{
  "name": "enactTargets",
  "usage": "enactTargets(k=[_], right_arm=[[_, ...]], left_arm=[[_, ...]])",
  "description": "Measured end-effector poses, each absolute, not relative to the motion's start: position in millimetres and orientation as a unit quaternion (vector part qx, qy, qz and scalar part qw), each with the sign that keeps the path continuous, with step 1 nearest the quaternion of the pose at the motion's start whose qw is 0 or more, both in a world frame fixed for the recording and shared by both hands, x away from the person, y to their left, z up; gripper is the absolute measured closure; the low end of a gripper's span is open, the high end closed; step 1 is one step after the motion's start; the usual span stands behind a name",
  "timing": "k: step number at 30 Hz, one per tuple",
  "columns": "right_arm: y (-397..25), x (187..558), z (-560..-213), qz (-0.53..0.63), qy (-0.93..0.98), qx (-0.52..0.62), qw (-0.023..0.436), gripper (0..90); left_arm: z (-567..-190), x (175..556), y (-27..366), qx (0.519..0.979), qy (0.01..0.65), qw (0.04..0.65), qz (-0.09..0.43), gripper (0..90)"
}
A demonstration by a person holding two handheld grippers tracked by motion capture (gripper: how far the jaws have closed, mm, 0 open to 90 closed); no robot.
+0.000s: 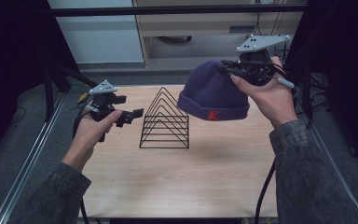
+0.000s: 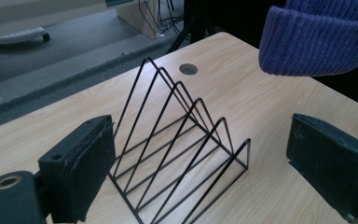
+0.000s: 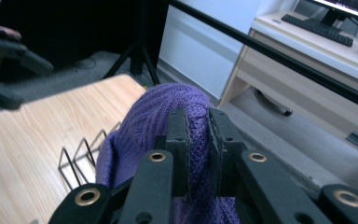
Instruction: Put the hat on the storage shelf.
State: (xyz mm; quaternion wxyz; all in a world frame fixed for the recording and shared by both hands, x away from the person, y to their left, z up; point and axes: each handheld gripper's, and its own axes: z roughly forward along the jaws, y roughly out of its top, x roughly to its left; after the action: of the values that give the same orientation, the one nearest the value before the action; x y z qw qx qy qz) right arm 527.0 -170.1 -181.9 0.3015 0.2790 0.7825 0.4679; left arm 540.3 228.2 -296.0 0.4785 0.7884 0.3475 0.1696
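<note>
Item: purple knit beanie (image 1: 213, 95), held in the air above the table (image 1: 205, 177), up and to the right of the black wire rack (image 1: 164, 120), well clear of it. Right gripper (image 3: 196, 140): jaws pinched on a fold of knit at the crown, so the cuff hangs open downward. Left gripper (image 1: 129, 116): jaws wide apart, nothing between them, just beside the rack's left end. Step in hand, as I judge it: draping the beanie over the rack. I would bring the cuff squarely over the triangular peaks, lower slowly so no wire snags the knit, and keep my left gripper ready to steady the light rack if it slides.
</note>
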Motion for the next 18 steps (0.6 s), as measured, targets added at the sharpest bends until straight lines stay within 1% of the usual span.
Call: enactTargets(k=[7, 18], right_arm=[[-153.6, 537.4, -169.7, 0.476, 0.78, 0.274, 0.3, 80.0], [-118.6, 556.7, -175.1, 0.495, 0.779, 0.261, 0.281, 80.0]], left_arm=[[-289.2, 546.2, 218.5, 0.79, 0.337, 0.483, 0.17, 7.9], [-289.6, 554.8, 207.9, 0.79, 0.322, 0.493, 0.173, 7.7]])
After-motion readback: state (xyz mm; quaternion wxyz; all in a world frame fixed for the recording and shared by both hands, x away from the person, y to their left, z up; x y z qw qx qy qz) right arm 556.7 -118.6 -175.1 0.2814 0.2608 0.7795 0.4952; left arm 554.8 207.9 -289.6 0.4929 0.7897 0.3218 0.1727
